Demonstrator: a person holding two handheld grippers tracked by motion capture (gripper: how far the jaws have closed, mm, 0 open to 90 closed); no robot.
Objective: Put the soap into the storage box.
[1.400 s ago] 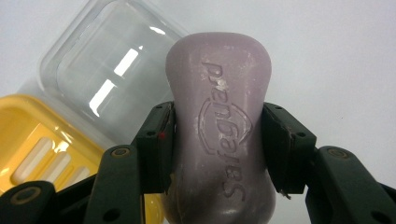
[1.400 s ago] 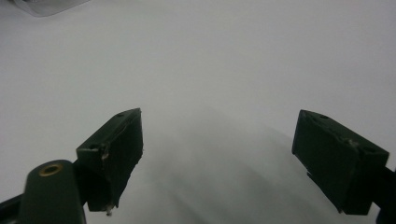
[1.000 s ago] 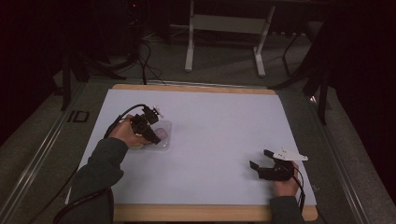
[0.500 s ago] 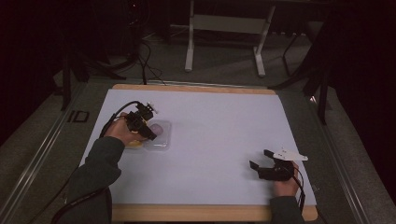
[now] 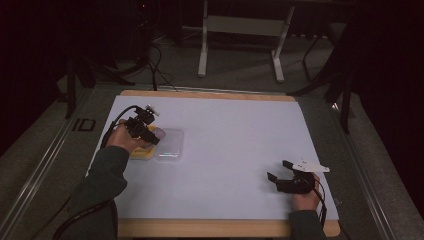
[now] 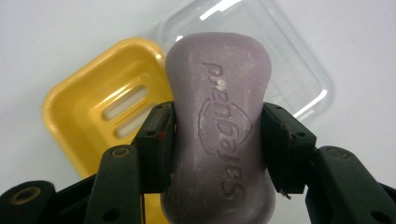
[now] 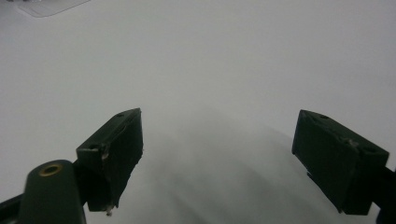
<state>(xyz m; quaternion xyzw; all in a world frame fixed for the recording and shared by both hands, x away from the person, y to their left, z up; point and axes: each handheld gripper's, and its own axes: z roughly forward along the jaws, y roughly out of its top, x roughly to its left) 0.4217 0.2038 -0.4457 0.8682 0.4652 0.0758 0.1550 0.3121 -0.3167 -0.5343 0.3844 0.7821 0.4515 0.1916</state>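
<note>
In the left gripper view, the left tongs (image 6: 217, 135) pinch a lilac bar of soap (image 6: 218, 135) across its narrow waist, one jaw pressed to each long side. The bar's long axis runs along the jaws, its far end pointing away from the camera, embossed lettering facing up. It hangs above a yellow soap dish (image 6: 100, 116) with drain slots and a clear lid (image 6: 285, 60) lying just beside the dish.

The high view shows none of that lettering, but places the left tongs (image 5: 145, 131), dish (image 5: 140, 151) and lid (image 5: 170, 145) at the left of the white table (image 5: 235, 130). The right tongs (image 5: 280, 172) rest near the front right corner, well apart.

The right gripper view shows the right tongs (image 7: 217, 163) spread wide over bare white surface.
</note>
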